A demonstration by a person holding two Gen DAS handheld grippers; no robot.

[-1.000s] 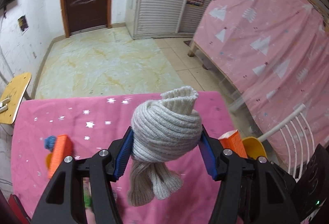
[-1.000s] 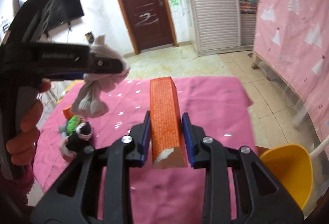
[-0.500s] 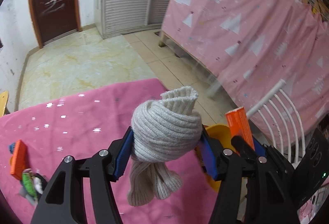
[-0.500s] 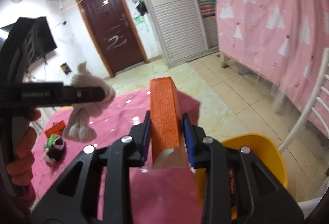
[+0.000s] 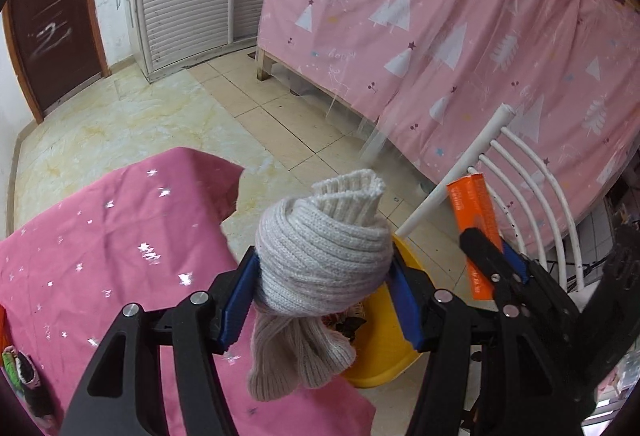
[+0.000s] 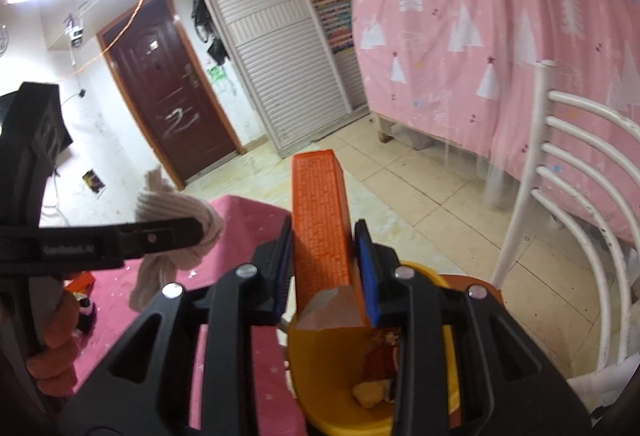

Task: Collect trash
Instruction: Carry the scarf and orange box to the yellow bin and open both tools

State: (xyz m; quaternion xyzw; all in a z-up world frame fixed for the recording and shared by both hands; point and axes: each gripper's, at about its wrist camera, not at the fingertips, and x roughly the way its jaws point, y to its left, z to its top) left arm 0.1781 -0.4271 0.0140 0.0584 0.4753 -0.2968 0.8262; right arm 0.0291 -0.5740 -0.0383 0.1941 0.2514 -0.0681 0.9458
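My left gripper [image 5: 324,288] is shut on a rolled grey knitted sock [image 5: 320,260], its loose end hanging below the blue pads. It hovers at the corner of the pink table, over a yellow bin [image 5: 380,348]. My right gripper [image 6: 324,268] is shut on a long orange carton [image 6: 320,232] that sticks forward between the pads, right above the yellow bin [image 6: 336,388], which holds some scraps. In the right wrist view the left gripper [image 6: 192,232] with the sock [image 6: 176,220] hangs to the left. In the left wrist view the carton [image 5: 476,228] shows at right.
A white slatted chair [image 6: 576,203] stands just right of the bin. The pink tablecloth [image 5: 112,248] still carries small items at its left edge [image 5: 24,376]. Behind are a tiled floor [image 5: 132,115], a pink curtained bed frame [image 5: 460,35], a louvred wardrobe and a brown door.
Both grippers have swung to the right, off the middle of the table to its corner, and now hang over the yellow bin. Their holds on the sock and the carton are unchanged.
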